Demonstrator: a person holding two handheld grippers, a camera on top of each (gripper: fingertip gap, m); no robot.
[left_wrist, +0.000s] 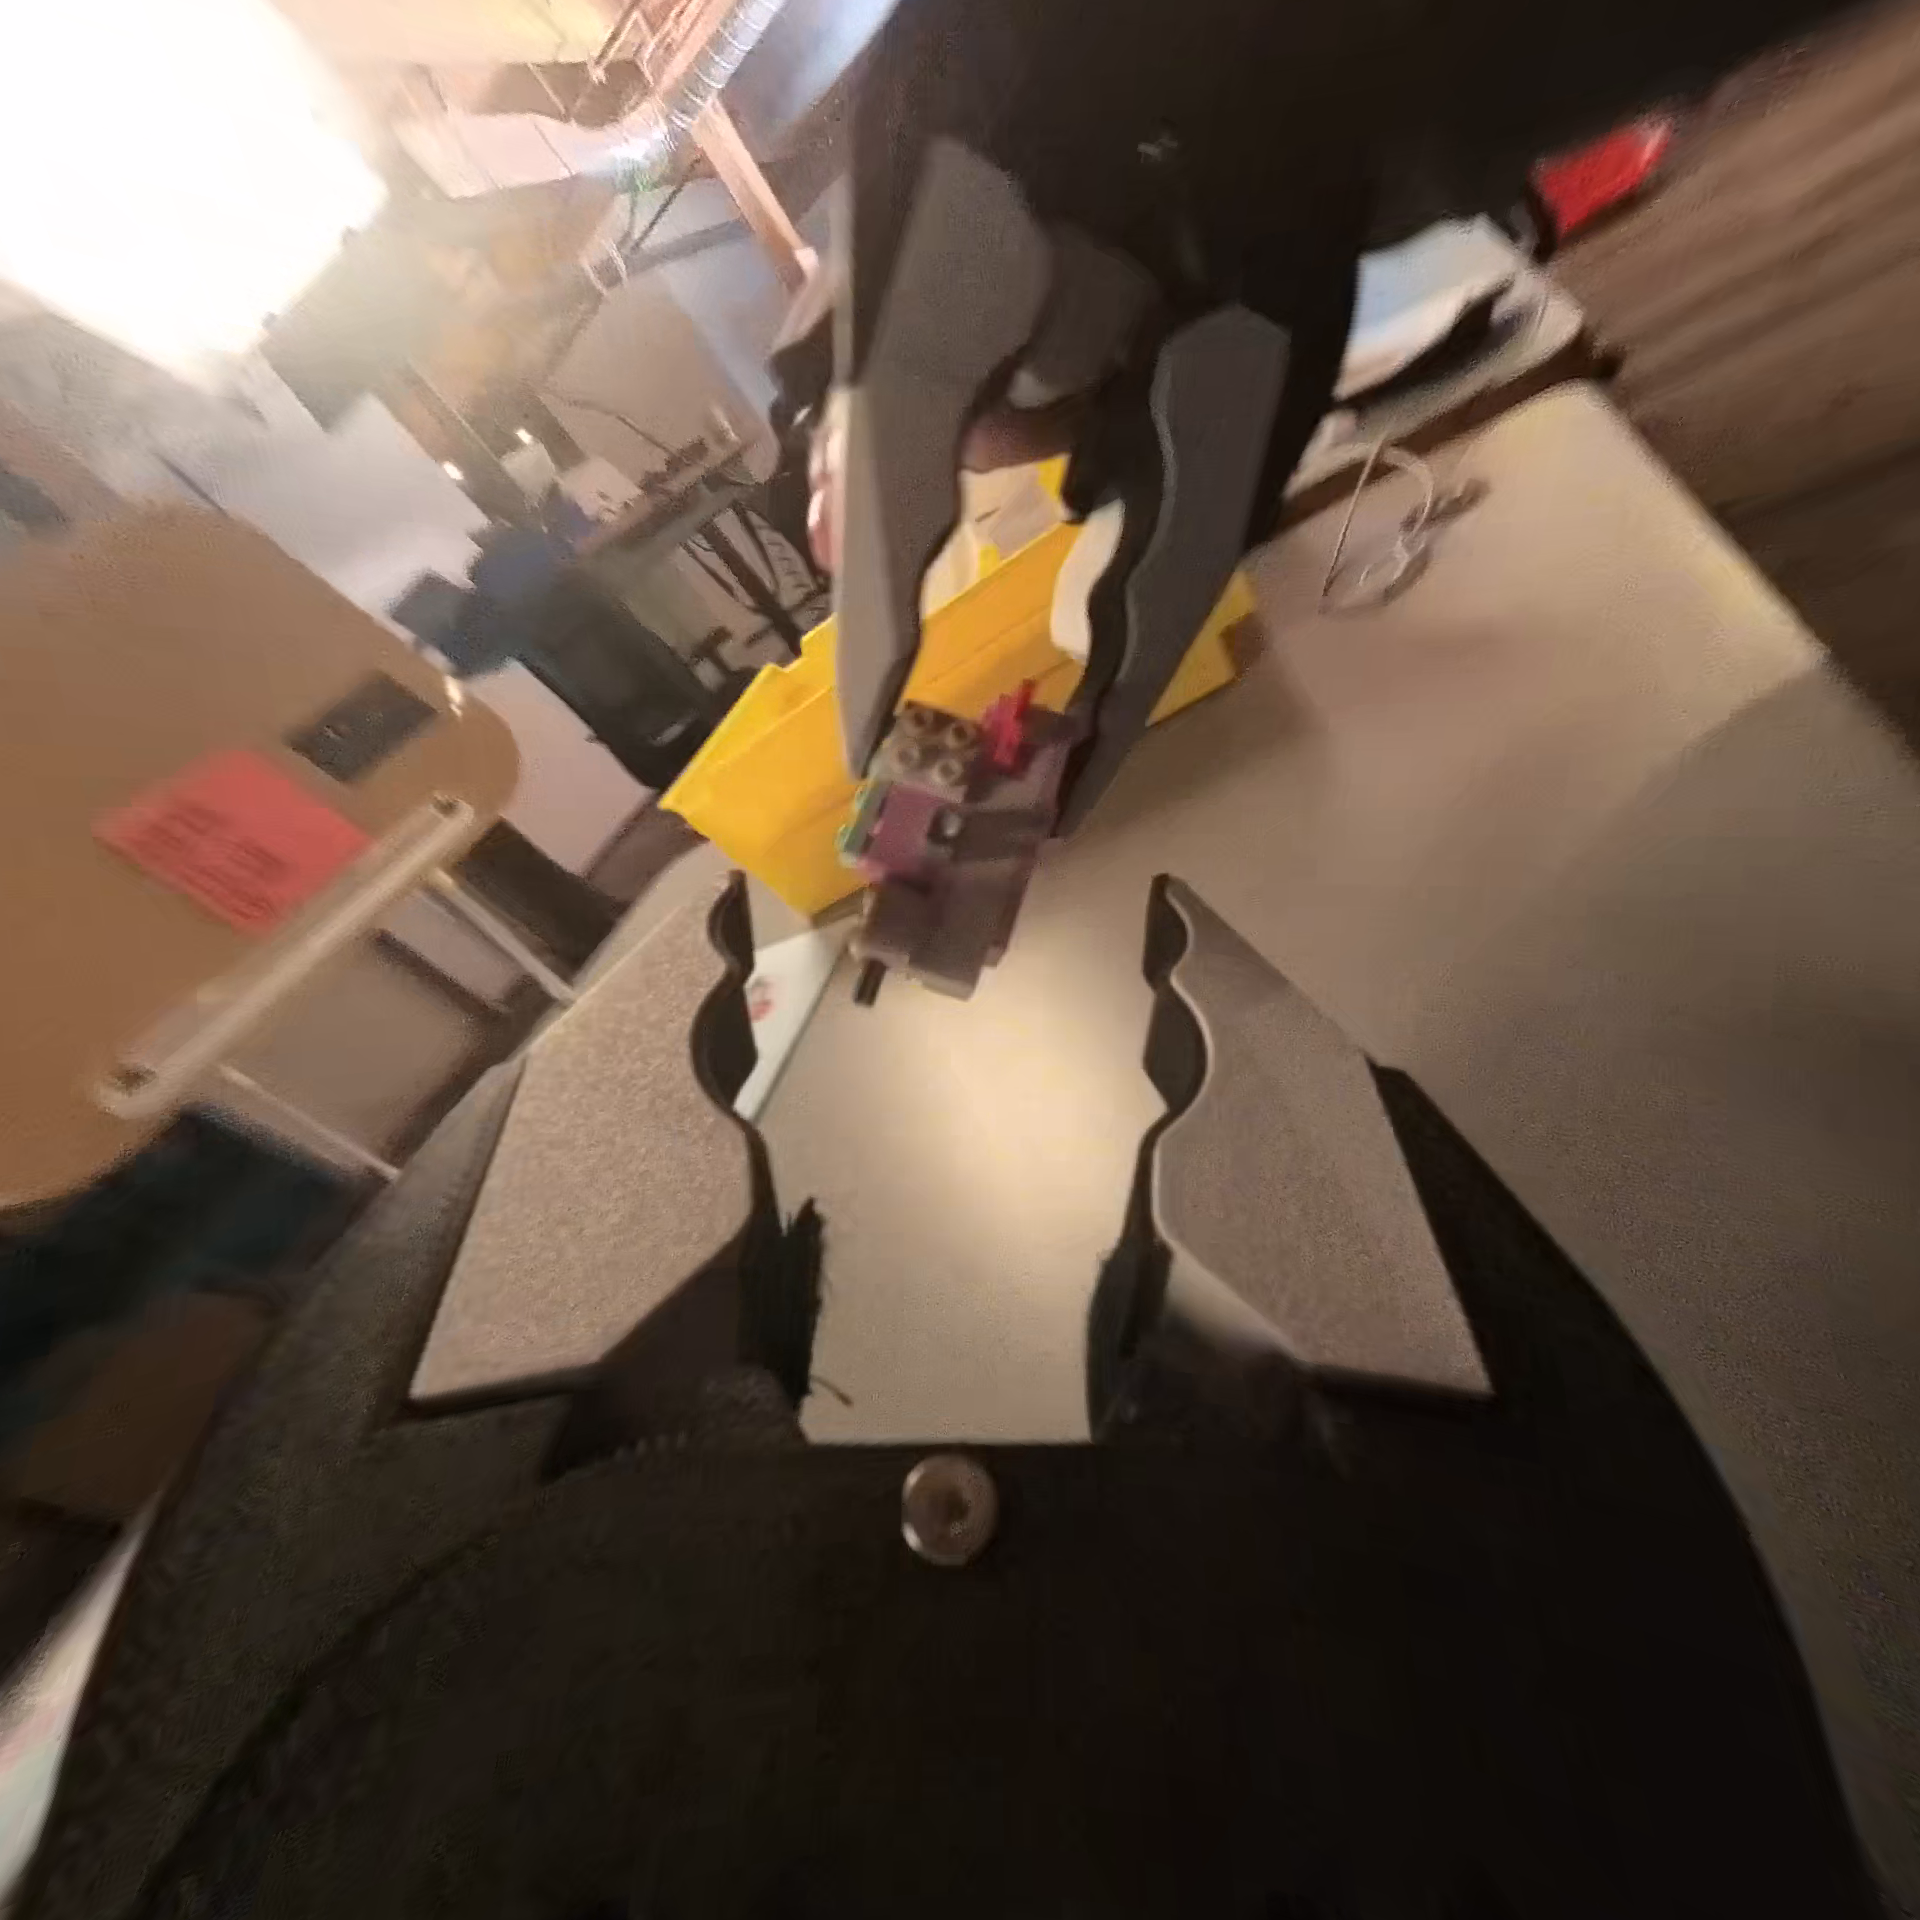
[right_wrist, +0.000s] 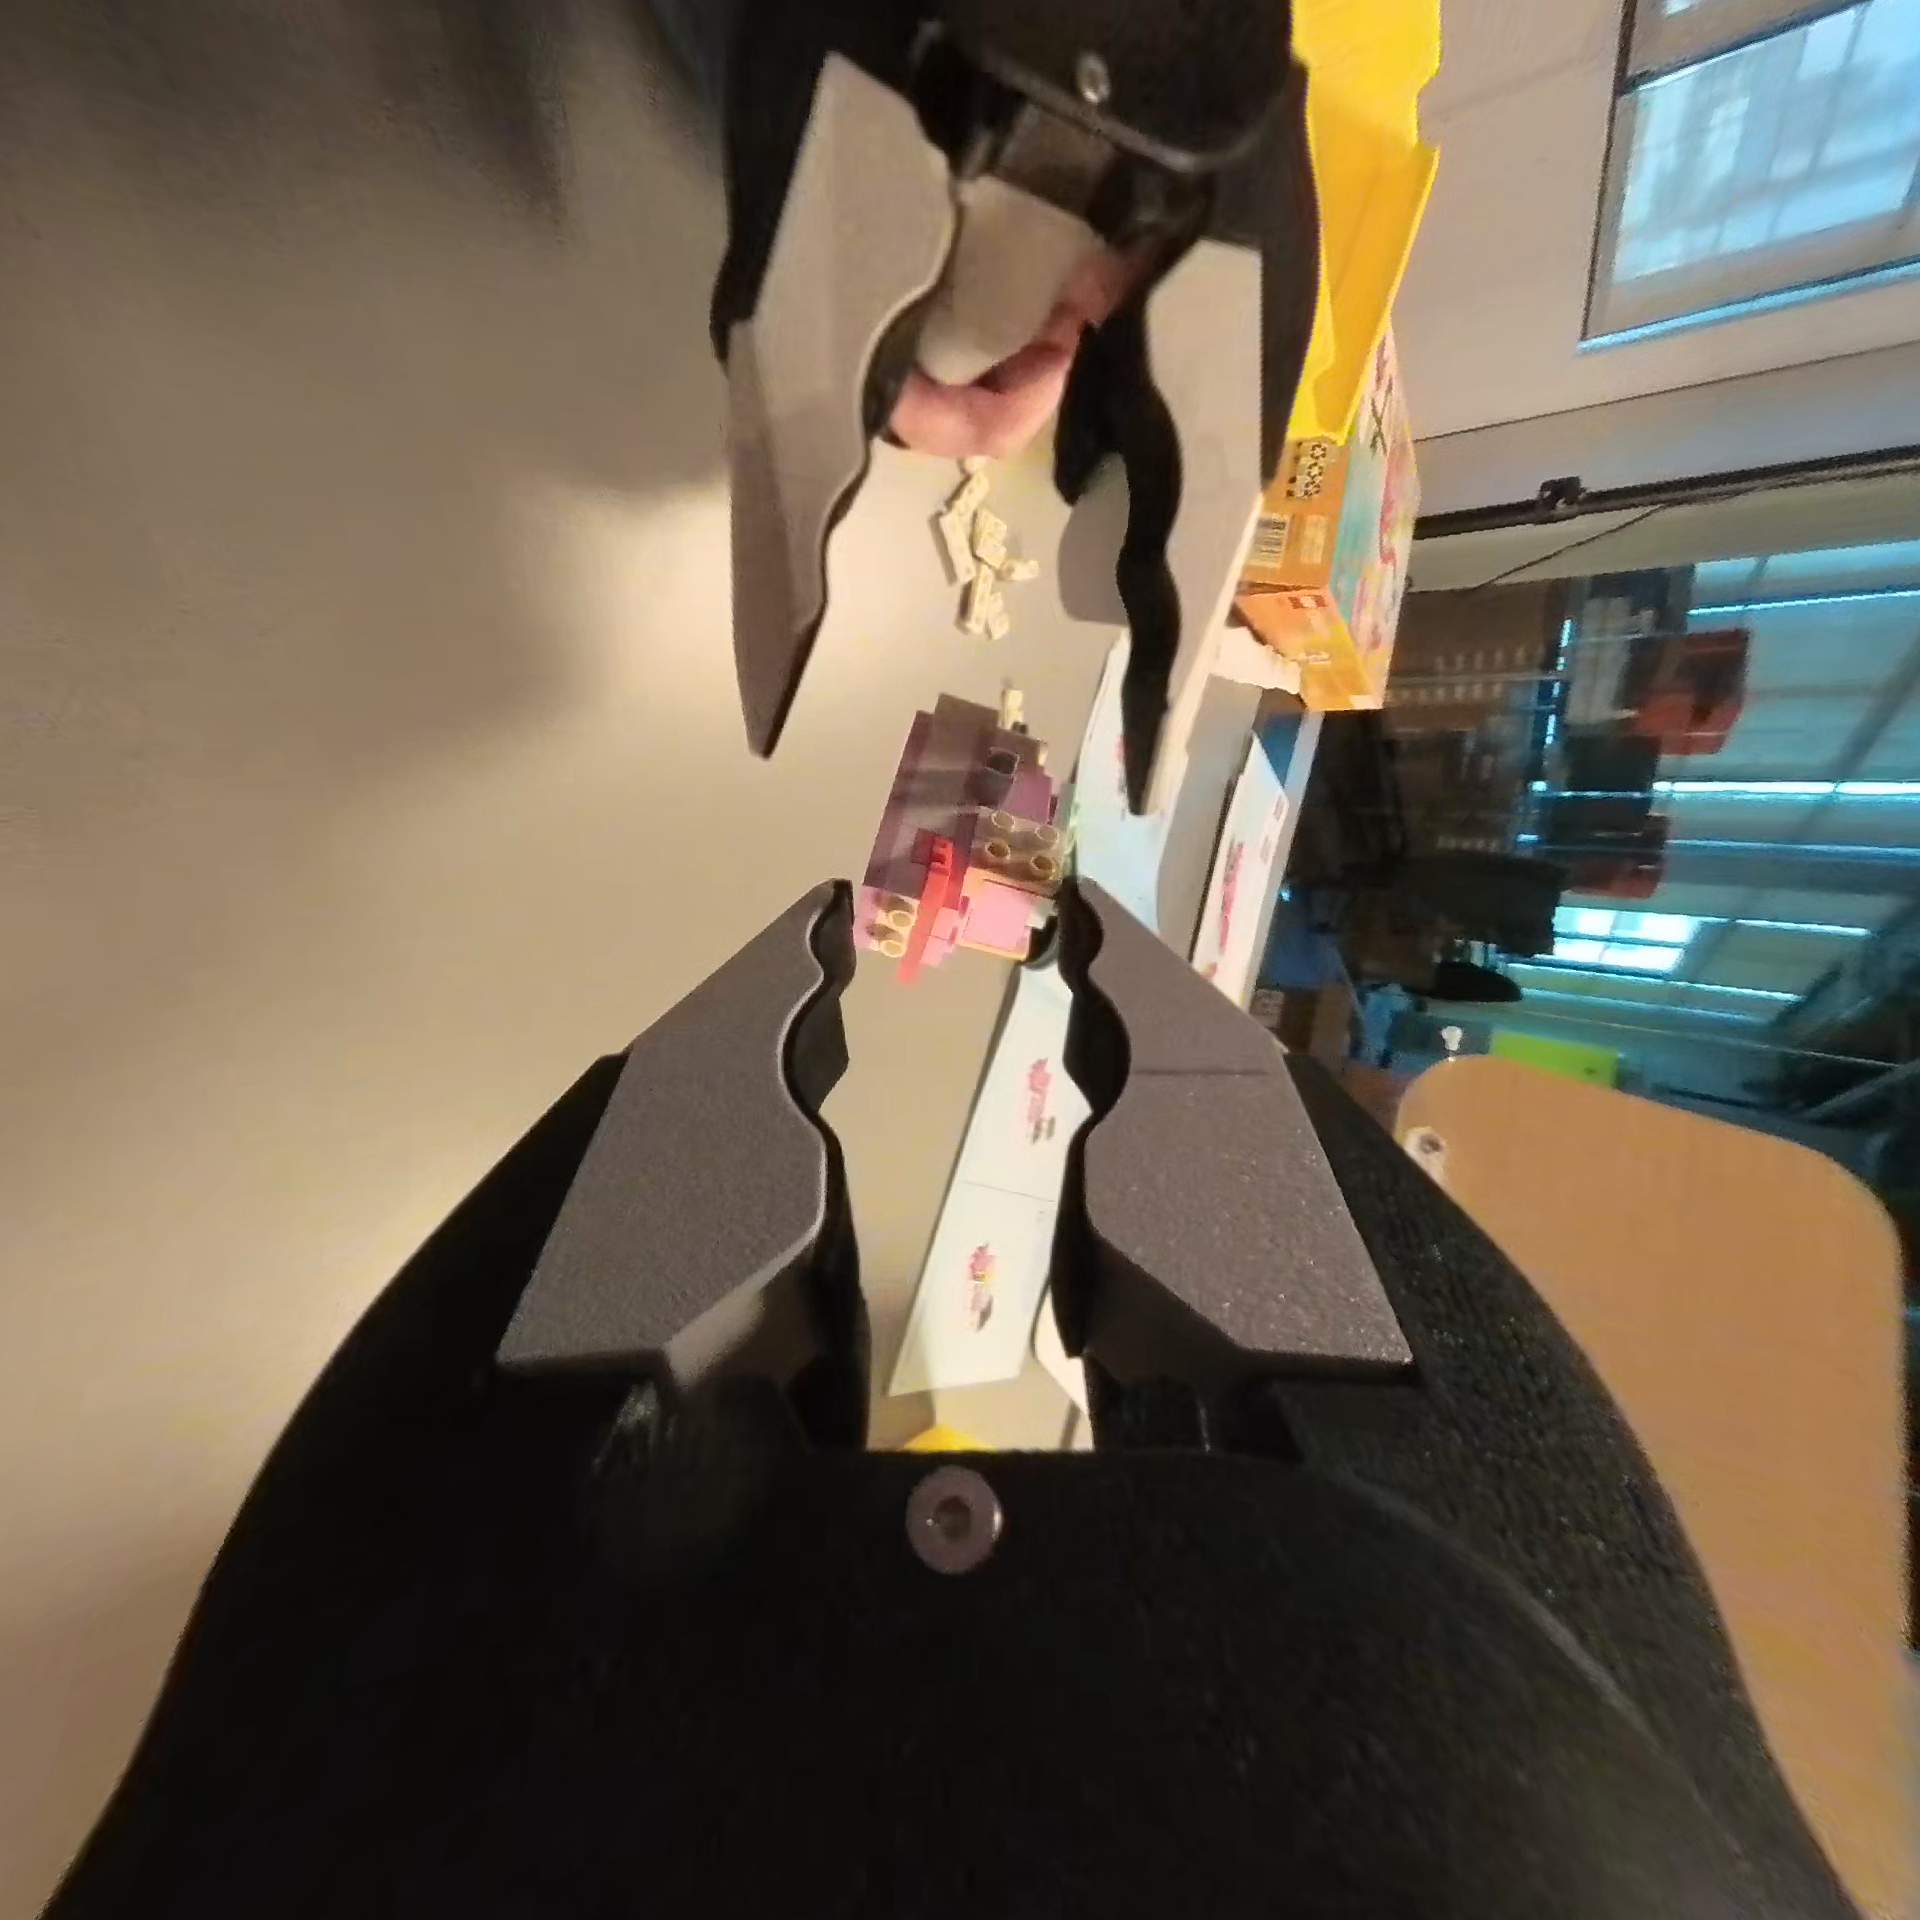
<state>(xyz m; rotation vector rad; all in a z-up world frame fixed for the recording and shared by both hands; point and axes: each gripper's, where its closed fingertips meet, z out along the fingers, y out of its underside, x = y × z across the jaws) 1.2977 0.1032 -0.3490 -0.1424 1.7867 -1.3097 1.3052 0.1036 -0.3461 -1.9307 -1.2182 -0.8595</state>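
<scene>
The right gripper (right_wrist: 956, 904) is clamped on a small purple-and-pink toy-brick model with tan studded bricks and a red piece (right_wrist: 966, 852), both fingertips pressing its sides and holding it above the grey tabletop (right_wrist: 312, 727). The left gripper (left_wrist: 945, 904) faces it, released and spread wide, fingertips apart from the model (left_wrist: 951, 831) with bare tabletop between them. Just behind the model in the left wrist view sits a yellow plastic bin (left_wrist: 769, 769). On the table farther off lies a scatter of small cream-white bricks (right_wrist: 982, 551). White printed instruction sheets (right_wrist: 1008, 1195) lie along the table's right edge, and an orange-and-pastel cardboard box (right_wrist: 1340, 561) stands at the far right.
</scene>
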